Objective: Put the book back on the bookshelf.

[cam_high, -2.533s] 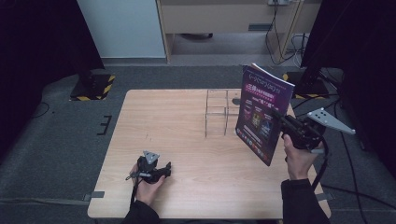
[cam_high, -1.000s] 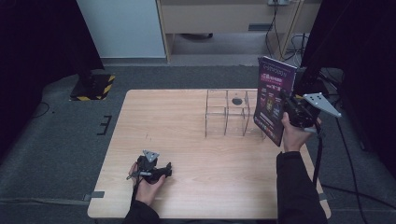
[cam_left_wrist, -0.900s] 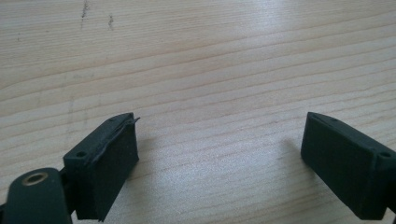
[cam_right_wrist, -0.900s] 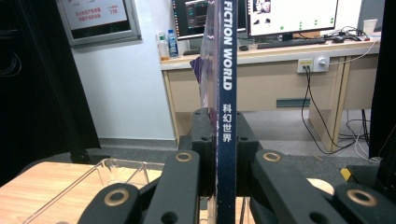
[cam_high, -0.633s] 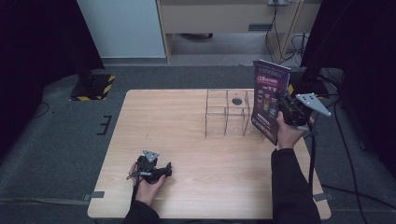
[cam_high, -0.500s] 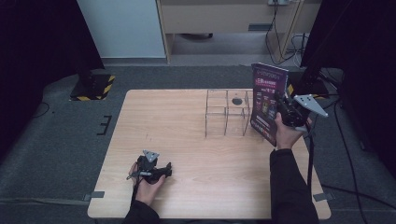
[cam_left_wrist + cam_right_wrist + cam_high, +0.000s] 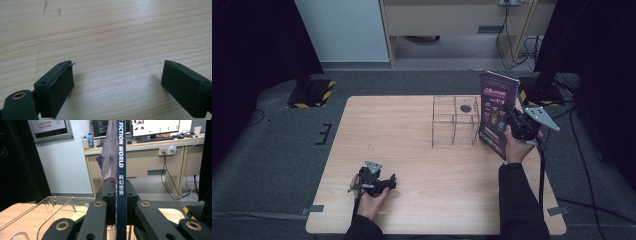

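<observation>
right gripper (image 7: 512,118): held up over the far right part of the bench, jaws clamped tight on the spine of a magazine, one pad on each side of it in the right gripper view (image 7: 117,202)

magazine (image 7: 496,114): standing upright, purple cover facing the person's left, lower corner down close to the bench top just right of the rack; can't tell if it actually touches the wood. Spine reads "FICTION WORLD" with some Chinese characters under it (image 7: 121,170)

rack (image 7: 455,120): clear acrylic thing with open compartments, sits on the far right half of the bench, right beside the magazine. Its see-through walls are in the right gripper view too, lower left (image 7: 53,207)

left gripper (image 7: 373,181): resting low on the bench near the front edge, left of centre, a hand wrapped around it

left jaws: spread wide, nothing between them, just bare wood grain (image 7: 117,85)

bench (image 7: 402,140): light wood, otherwise bare around the left gripper

background: desk with monitors (image 7: 155,127) behind the magazine
</observation>
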### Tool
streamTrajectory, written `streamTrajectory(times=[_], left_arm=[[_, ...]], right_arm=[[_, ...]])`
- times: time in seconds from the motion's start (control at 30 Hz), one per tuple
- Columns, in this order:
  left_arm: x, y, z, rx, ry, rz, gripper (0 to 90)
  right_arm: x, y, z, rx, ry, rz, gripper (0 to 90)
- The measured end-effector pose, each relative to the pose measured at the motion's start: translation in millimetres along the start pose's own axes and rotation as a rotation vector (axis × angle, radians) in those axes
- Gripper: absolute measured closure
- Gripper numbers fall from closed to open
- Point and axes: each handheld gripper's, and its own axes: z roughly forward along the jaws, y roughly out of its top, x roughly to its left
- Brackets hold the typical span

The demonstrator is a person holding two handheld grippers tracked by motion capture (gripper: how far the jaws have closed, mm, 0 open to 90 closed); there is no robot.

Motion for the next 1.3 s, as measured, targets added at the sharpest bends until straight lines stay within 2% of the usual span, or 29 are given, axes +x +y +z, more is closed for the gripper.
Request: streamTrajectory(times=[0.27, 0.57, 0.8, 1.13, 1.3], left_arm=[[0.0, 0.0, 0.0, 0.0, 0.001, 0.0, 9.9], [0.0, 0.0, 0.0, 0.0, 0.001, 0.0, 9.9], [-0.1, 0.3, 0.3, 0.004, 0.001, 0.002, 9.2], [-0.2, 0.3, 0.4, 0.002, 0.0, 0.0, 8.9], [-0.2, 0.3, 0.4, 0.002, 0.0, 0.0, 8.9]], right_arm=[[0.9, -4.2, -14.1, 0.025, 0.017, -0.035, 83.1], [-4.2, -7.1, -38.6, 0.097, 0.016, -0.046, 82.4], [-3.4, -14.0, -54.1, 0.16, 0.026, -0.044, 81.6], [-0.9, -22.4, -77.6, 0.21, 0.019, -0.012, 79.7], [-0.6, -22.1, -86.0, 0.229, 0.018, -0.028, 77.9]])
